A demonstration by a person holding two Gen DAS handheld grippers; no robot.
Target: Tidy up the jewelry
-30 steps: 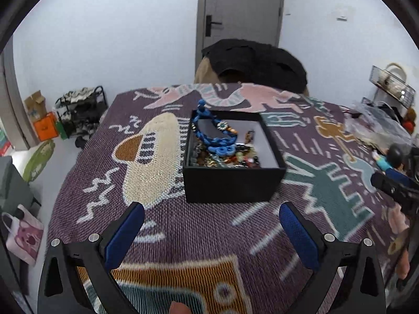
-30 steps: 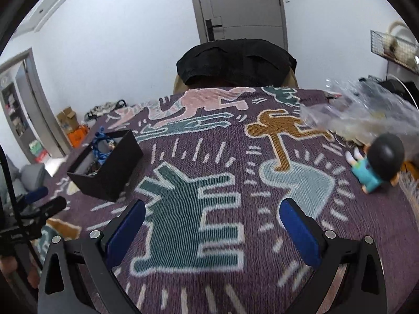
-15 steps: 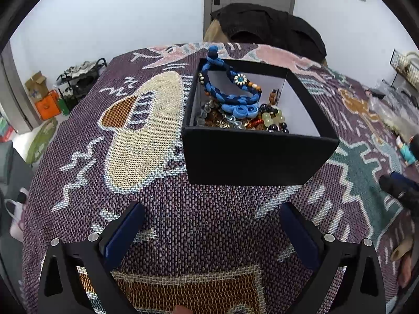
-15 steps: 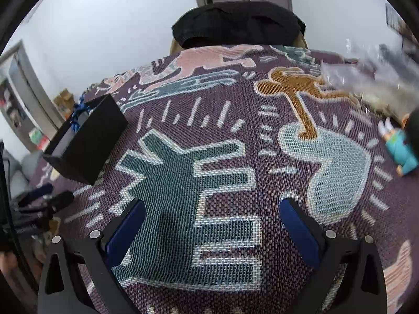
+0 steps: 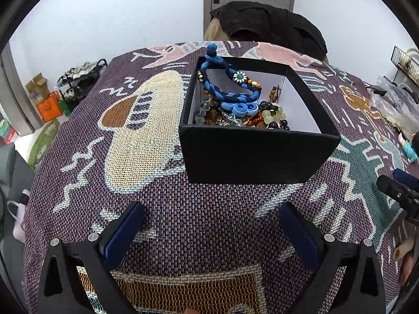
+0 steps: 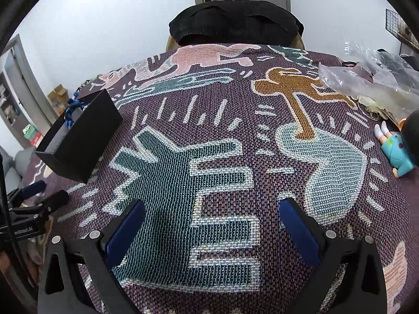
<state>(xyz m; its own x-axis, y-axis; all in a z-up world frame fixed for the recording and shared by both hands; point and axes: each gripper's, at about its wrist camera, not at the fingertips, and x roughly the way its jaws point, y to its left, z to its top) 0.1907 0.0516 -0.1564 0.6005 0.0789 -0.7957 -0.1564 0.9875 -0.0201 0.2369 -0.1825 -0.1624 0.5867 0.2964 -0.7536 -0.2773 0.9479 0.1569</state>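
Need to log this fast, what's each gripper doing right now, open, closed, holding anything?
Left gripper: open, empty, facing the black jewelry box.
Right gripper: open, empty, over the woven blanket.

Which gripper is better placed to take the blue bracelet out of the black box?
Left. The left gripper is open and faces the box squarely, bracelet straight ahead. The right gripper hangs over bare cloth, with the box well off to its left.
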